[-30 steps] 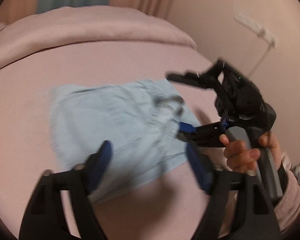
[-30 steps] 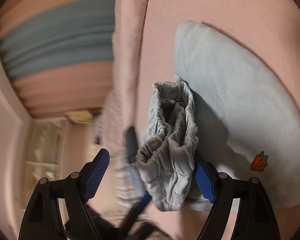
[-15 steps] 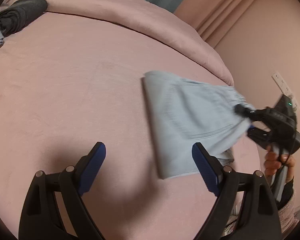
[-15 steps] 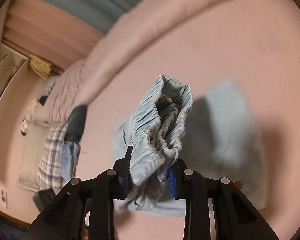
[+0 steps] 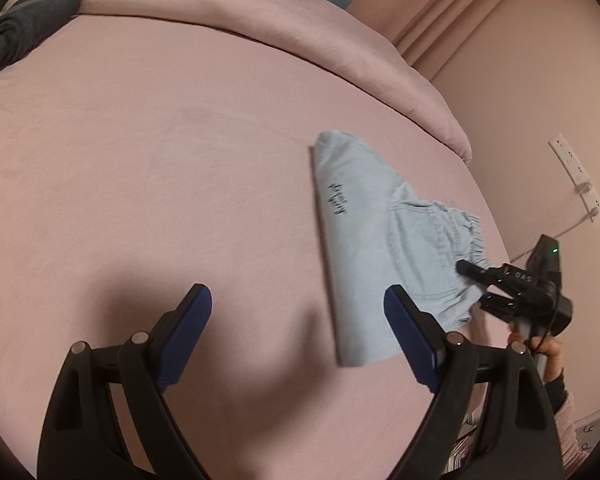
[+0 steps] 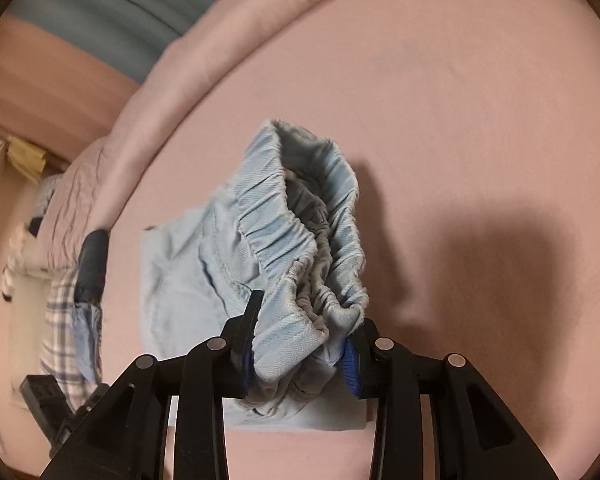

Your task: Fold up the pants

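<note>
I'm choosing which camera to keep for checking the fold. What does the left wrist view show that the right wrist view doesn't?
Only the left wrist view shows the open left gripper over bare bedspread, black lettering on the cloth and a wall power strip. Only the right wrist view shows the gathered waistband bunched between the pads, and a plaid cloth at the bed's edge. Both show the light blue pants held by the right gripper, and a dark rolled item.

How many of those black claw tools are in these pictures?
2. The left gripper hangs open over the pink bed, holding nothing. The right gripper is clamped on the waistband of the pants. Any others would be out of view.
</note>
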The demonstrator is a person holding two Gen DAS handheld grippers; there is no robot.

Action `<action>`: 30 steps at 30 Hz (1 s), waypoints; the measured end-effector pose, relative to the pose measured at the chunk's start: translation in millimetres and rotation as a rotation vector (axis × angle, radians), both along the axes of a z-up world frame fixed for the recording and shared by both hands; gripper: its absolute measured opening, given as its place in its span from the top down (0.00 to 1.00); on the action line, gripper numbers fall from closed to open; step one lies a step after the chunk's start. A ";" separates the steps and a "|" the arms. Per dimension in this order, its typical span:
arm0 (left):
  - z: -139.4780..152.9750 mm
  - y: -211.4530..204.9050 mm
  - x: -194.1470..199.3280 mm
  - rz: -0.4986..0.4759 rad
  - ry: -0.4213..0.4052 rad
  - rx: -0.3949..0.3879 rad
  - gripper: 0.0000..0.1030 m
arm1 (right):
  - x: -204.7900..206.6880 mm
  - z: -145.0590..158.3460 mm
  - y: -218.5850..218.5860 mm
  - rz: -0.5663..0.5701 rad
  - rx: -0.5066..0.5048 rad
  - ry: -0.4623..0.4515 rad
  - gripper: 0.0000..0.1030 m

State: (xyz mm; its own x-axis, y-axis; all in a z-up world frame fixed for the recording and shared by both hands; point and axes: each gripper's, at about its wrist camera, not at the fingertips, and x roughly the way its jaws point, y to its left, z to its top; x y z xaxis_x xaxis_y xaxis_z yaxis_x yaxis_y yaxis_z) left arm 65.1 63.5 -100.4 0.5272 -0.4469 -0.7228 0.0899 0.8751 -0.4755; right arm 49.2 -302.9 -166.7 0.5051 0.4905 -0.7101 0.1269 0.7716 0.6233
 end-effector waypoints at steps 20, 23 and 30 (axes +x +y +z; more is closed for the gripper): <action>19.2 -18.8 38.6 0.013 -0.021 0.011 0.14 | 16.7 -53.9 -4.9 0.004 0.399 0.047 0.76; 22.3 -37.4 45.6 -0.019 -0.032 0.042 0.14 | 16.5 -39.0 2.1 0.018 0.320 0.029 0.70; 30.5 -53.1 65.4 -0.055 -0.078 0.033 0.14 | -3.8 31.5 7.8 0.025 -0.111 -0.072 0.43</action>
